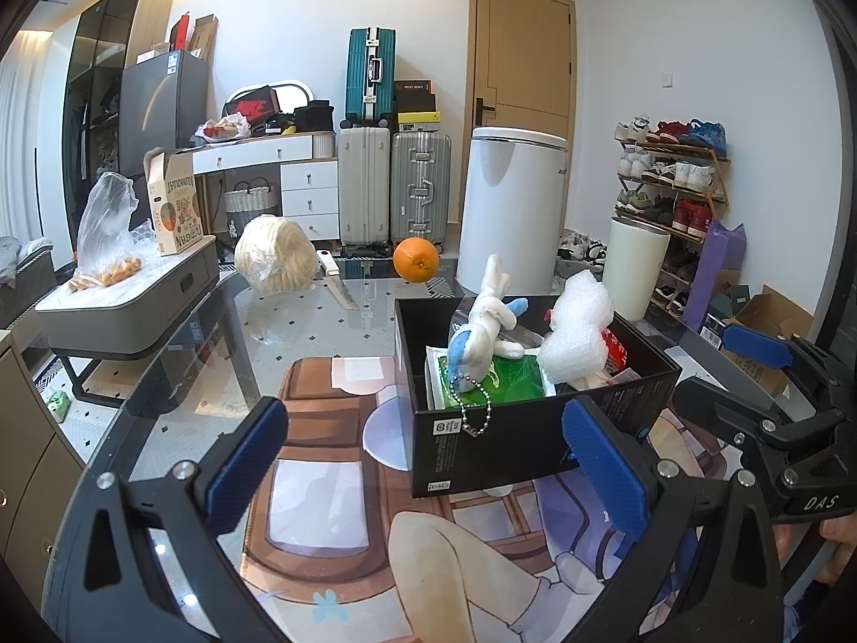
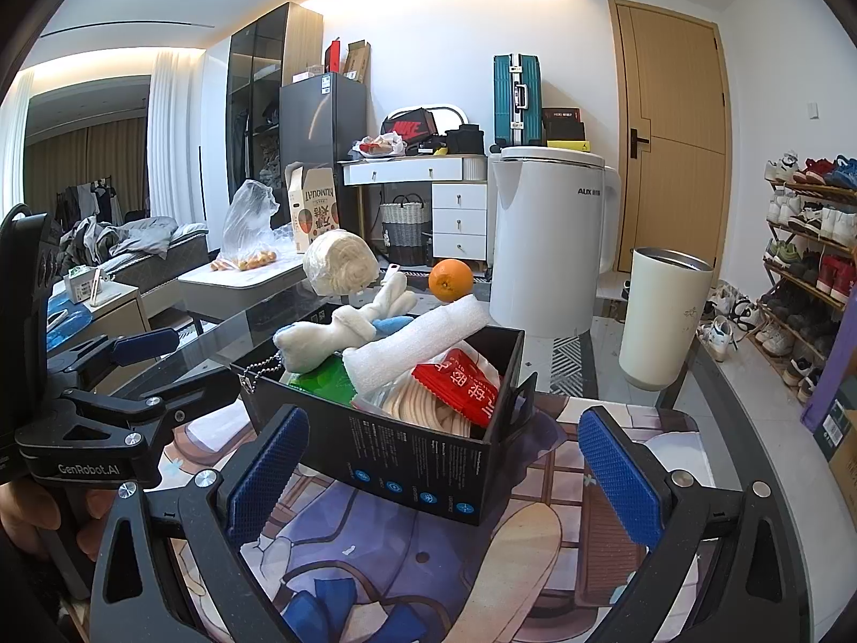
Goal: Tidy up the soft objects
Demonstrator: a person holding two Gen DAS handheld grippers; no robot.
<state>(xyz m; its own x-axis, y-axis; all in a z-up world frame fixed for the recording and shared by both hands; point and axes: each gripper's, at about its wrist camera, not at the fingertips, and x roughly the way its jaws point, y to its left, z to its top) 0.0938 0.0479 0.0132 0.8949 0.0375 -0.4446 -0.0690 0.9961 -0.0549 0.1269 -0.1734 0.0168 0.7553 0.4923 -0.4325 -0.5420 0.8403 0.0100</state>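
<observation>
1. Left wrist view: the left gripper point(image 1: 423, 461) is spread wide and holds nothing. Just beyond it the black box point(image 1: 535, 431) sits on the printed mat point(image 1: 332, 482), holding a white-and-blue plush toy point(image 1: 485, 329), a foam piece point(image 1: 576, 335) and a green packet point(image 1: 506, 380); an orange point(image 1: 416, 260) lies far behind
2. Right wrist view: the right gripper point(image 2: 442, 466) is also wide open and empty, near the box's corner; a white tumbler point(image 2: 664, 319) stands to the right

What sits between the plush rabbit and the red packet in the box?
The white foam roll lies between plush rabbit and red packet; right wrist view shows it.
</observation>
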